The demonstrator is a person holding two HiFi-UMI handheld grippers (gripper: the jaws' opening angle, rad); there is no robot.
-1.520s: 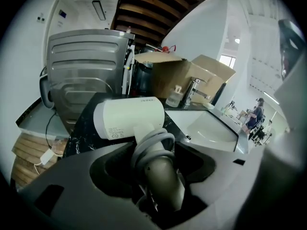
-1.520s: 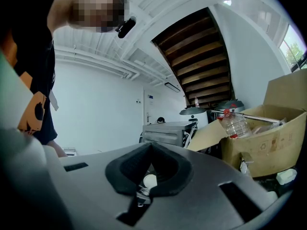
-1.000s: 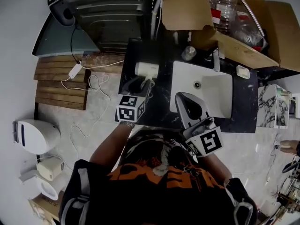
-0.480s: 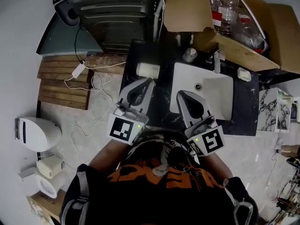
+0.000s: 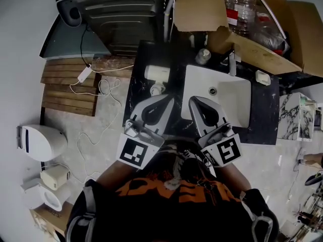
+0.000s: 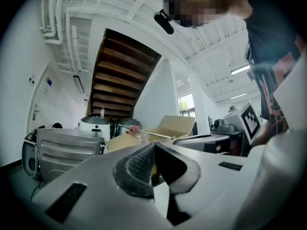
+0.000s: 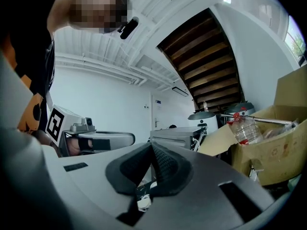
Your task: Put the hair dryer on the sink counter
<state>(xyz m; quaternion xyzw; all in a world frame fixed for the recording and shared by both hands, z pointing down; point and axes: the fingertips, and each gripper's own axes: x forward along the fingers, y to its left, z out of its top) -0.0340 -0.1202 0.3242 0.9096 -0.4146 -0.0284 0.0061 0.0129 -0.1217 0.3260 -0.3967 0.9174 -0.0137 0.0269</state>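
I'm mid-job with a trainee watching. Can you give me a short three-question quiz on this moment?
1. True or false: the white plastic hair dryer lies on the dark marbled counter, to the left of the white sink basin in the head view.
2. What does the left gripper hold? A) the hair dryer B) nothing C) a bottle
3. Fill in: the jaws of the right gripper are ____.
Key: 1 true; 2 B; 3 shut.

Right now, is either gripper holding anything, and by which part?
Nothing. The left gripper and right gripper are both shut and empty; the hair dryer lies on the sink counter.
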